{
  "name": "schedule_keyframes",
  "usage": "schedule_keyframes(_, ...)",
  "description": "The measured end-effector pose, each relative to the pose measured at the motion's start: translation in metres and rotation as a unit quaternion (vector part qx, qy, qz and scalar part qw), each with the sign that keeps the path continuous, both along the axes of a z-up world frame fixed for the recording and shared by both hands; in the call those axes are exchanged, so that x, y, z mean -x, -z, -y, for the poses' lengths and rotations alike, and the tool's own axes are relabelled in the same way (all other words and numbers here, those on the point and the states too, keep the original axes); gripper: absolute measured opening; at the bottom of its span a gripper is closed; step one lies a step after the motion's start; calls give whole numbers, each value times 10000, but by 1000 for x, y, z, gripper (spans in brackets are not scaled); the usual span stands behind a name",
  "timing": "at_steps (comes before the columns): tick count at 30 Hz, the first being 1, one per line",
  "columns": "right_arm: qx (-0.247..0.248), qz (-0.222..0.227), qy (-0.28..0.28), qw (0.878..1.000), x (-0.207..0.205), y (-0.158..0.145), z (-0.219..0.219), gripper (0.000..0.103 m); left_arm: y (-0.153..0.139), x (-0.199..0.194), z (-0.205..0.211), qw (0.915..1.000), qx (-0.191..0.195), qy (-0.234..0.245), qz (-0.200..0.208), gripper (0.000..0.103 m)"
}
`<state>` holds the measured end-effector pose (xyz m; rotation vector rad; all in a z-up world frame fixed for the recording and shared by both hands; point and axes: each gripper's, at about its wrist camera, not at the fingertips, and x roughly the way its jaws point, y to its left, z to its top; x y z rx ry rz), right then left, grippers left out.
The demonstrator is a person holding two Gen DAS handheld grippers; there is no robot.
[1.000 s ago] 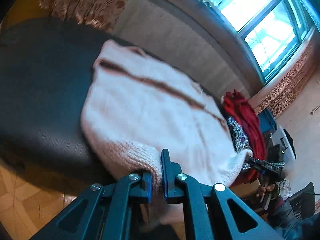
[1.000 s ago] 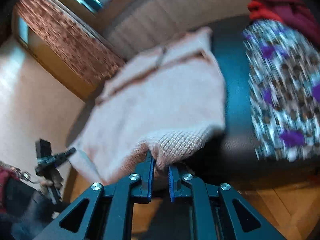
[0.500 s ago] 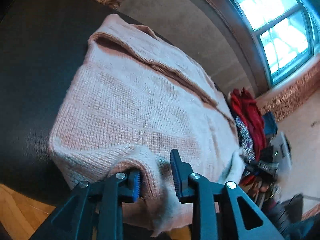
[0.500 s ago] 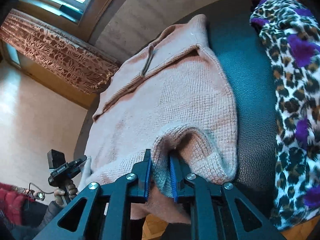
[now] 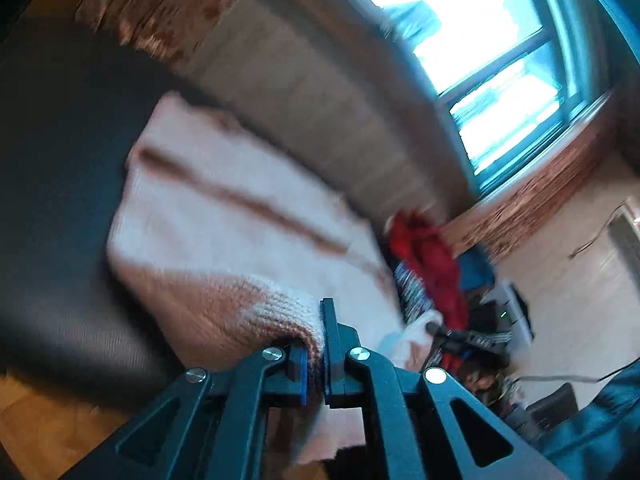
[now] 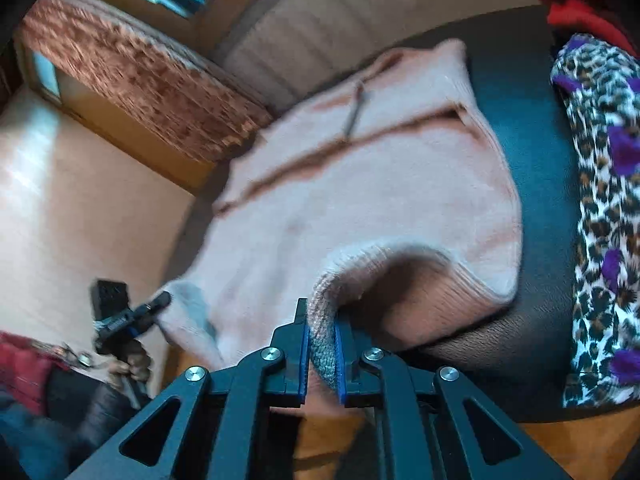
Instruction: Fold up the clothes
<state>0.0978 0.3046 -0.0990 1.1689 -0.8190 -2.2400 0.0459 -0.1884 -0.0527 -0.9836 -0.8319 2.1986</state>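
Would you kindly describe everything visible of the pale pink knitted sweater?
The pale pink knitted sweater looks soft and chunky, with a ribbed hem and a darker crease line across its upper part. It lies spread on the dark cushioned surface, near edge lifted. The left gripper and the right gripper each pinch the ribbed hem. The leopard-print garment lies beside it, apart.

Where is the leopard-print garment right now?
In the right wrist view, the leopard-print garment lies along the right edge of the dark table, apart from the pink knit sweater and just below the red clothing.
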Motion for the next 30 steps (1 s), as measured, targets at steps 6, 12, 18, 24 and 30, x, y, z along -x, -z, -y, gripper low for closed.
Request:
schedule_keyframes(6,829,-480,475,9943,67,-29,-25,10,-32,108,7,9978,-428,-327,-393,3)
schedule_keyframes(12,794,81,1162,9900,179,12,-41,10,58,229,14,9865,239,-1232,1053,3)
schedule_keyframes(18,536,421,1179,9907,194,54,-43,7,88,205,10,9859,286,-1073,1255,4)
schedule_keyframes(24,401,529,961,9932,142,50,-41,7,79,141,3,9847,522,-876,1415,4)
schedule_keyframes(30,554,678,702,9937,108,38,-35,11,57,118,2,9864,165,-729,1463,3)
